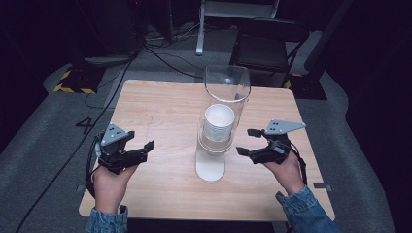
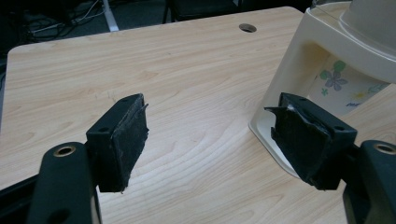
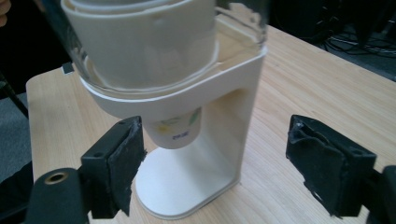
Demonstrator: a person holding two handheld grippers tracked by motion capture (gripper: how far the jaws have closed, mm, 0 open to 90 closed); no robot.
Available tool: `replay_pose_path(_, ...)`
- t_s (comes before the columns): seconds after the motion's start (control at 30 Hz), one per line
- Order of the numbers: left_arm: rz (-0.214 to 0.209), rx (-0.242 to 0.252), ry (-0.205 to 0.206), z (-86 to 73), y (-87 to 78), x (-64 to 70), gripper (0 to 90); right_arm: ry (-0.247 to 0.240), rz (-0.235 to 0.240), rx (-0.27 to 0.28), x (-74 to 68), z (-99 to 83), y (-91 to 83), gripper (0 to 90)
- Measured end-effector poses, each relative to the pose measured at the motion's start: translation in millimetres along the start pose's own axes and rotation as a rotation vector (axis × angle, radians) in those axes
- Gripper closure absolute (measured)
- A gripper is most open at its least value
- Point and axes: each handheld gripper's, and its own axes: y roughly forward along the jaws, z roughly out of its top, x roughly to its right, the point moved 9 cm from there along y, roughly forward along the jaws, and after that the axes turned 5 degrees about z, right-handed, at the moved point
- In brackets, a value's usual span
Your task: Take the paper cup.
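A cream cup dispenser (image 1: 211, 167) stands near the middle of the wooden table (image 1: 160, 104), with a clear tube (image 1: 227, 87) on top that holds a stack of white paper cups (image 1: 218, 121). The lowest cup (image 3: 176, 127), printed with flowers, pokes out under the holder ring. My left gripper (image 1: 140, 151) hovers open to the left of the dispenser, nothing between its pads. My right gripper (image 1: 246, 141) is open just to the right of the dispenser, its jaws pointing at the stand (image 3: 187, 182). In the left gripper view the dispenser base (image 2: 299, 79) sits behind the right-hand pad.
A dark folding chair (image 1: 265, 46) stands beyond the table's far edge, beside a white stand leg (image 1: 200, 29). Cables (image 1: 165, 56) run over the grey floor. A round cable hole (image 2: 247, 27) lies near the table's far edge.
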Motion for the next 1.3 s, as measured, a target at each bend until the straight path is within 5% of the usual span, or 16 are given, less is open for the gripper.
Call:
replay_pose_path(0.43,0.007,-0.010,-0.009,-7.3,-2.7,-2.1,26.3,-0.028,0.105,-0.033,-17.9,-5.6,37.0,15.1)
replay_pose_path(1.03,0.008,-0.030,-0.019,-13.5,3.3,-2.1,26.1,-0.078,0.067,0.068,-20.3,-8.6,83.6,15.1)
replay_pose_path(1.3,0.009,-0.037,-0.015,-15.0,5.2,-2.7,26.1,-0.077,0.065,0.117,-20.6,-4.0,86.1,17.4)
